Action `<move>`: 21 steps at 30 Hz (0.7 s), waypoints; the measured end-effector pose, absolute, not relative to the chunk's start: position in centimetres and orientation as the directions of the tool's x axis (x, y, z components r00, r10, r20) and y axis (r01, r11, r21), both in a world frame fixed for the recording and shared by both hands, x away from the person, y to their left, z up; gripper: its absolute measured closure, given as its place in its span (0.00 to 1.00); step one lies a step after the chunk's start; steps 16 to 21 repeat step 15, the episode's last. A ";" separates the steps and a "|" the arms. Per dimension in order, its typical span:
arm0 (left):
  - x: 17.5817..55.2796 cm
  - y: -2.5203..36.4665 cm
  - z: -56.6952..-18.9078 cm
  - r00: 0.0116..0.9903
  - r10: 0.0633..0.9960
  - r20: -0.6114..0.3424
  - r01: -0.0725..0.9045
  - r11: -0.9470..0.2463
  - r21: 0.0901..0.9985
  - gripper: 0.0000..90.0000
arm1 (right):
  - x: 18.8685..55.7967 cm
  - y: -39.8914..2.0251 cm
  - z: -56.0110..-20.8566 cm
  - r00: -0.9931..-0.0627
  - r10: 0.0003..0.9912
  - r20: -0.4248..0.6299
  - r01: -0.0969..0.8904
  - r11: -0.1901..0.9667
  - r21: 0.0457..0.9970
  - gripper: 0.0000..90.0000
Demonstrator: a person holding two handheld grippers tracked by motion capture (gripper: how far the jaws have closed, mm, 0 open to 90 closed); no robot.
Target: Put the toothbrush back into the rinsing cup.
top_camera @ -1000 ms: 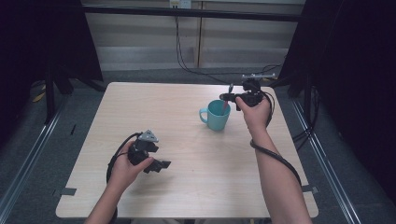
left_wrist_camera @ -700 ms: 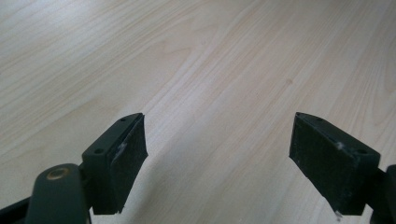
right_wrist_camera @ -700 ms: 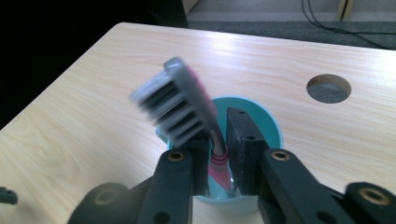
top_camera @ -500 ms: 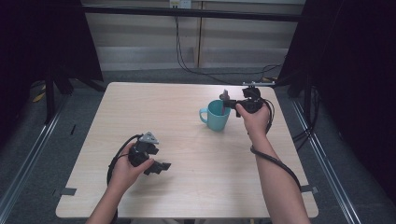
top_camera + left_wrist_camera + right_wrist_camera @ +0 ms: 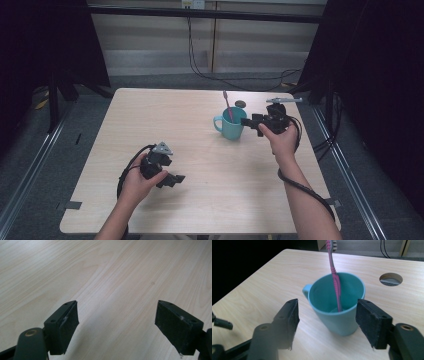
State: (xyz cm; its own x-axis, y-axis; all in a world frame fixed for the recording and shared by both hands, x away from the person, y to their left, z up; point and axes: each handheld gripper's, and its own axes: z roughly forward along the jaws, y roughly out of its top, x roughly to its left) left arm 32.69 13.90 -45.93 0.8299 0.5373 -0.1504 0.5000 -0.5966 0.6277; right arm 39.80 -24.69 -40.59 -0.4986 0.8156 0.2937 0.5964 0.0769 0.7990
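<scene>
A teal mug (image 5: 231, 128) stands right of the table's middle, its handle to the left. A pink toothbrush (image 5: 228, 106) leans inside it, head up. My right gripper (image 5: 248, 122) sits just right of the mug and points at it. Its jaws have just been opening, and nothing is pressed between them. In the right gripper view the mug (image 5: 337, 315) and the toothbrush (image 5: 334, 272) lie straight ahead, beyond the open right gripper (image 5: 327, 306). My left gripper (image 5: 175, 180) rests low over the near left of the table. The left gripper (image 5: 116, 312) stands open over bare wood.
A round cable hole (image 5: 240, 104) lies in the wooden table (image 5: 150, 115) just behind the mug, and it shows as a hole (image 5: 391, 279) in the right gripper view. Cables (image 5: 210, 70) run along the floor beyond the far edge. Dark frames flank both sides.
The right gripper, earlier shut above the mug, has opened and dropped back to the mug's right. The toothbrush now stands in the mug. The left hand has not moved.
</scene>
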 end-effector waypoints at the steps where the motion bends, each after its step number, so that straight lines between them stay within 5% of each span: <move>1: 32.7 13.8 -45.9 0.831 0.537 -0.149 0.499 -0.597 0.628 0.21 | 39.4 -24.8 -40.7 -0.503 0.816 0.286 0.598 0.089 0.797 0.36; 8: 32.4 13.3 -45.9 0.832 0.537 -0.139 0.491 -0.598 0.633 0.21 | 36.7 -25.9 -42.2 -0.532 0.822 0.200 0.583 0.185 0.791 0.29; 21: 32.4 13.1 -46.3 0.841 0.524 -0.131 0.480 -0.614 0.627 0.21 | 34.5 -26.6 -43.8 -0.546 0.813 0.205 0.585 0.195 0.787 0.23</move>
